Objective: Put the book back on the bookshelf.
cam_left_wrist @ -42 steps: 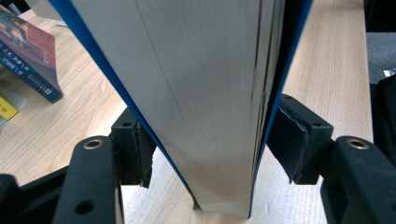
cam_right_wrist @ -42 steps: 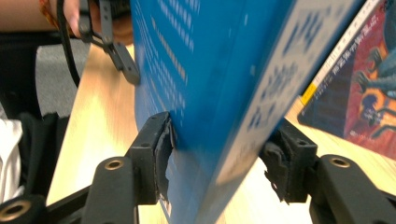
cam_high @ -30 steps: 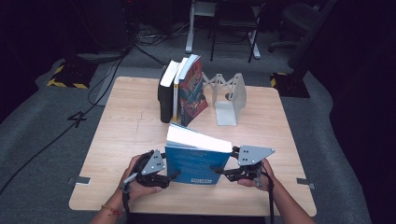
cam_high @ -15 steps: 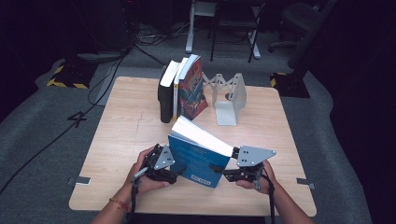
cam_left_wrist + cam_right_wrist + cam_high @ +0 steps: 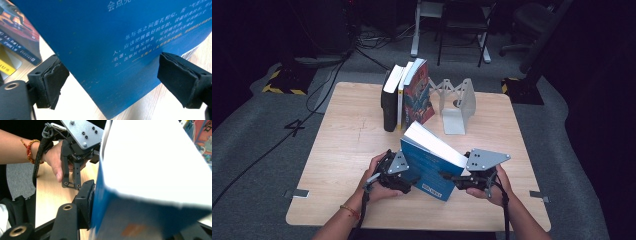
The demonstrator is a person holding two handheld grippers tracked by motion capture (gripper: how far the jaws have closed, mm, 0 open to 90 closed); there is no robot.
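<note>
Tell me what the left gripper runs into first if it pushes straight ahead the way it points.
The blue book. In the left gripper view its cover lies right ahead of the left gripper, whose jaws stand open, apart from it on either side. How near is hard to judge.

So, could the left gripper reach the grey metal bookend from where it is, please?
Probably not directly: the tilted blue book stands between the left gripper and the bookend.

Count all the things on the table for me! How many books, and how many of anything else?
Books: 4, three standing in a row and one blue book held between the grippers.
Metal bookends: 1.
Total: 5.
</note>
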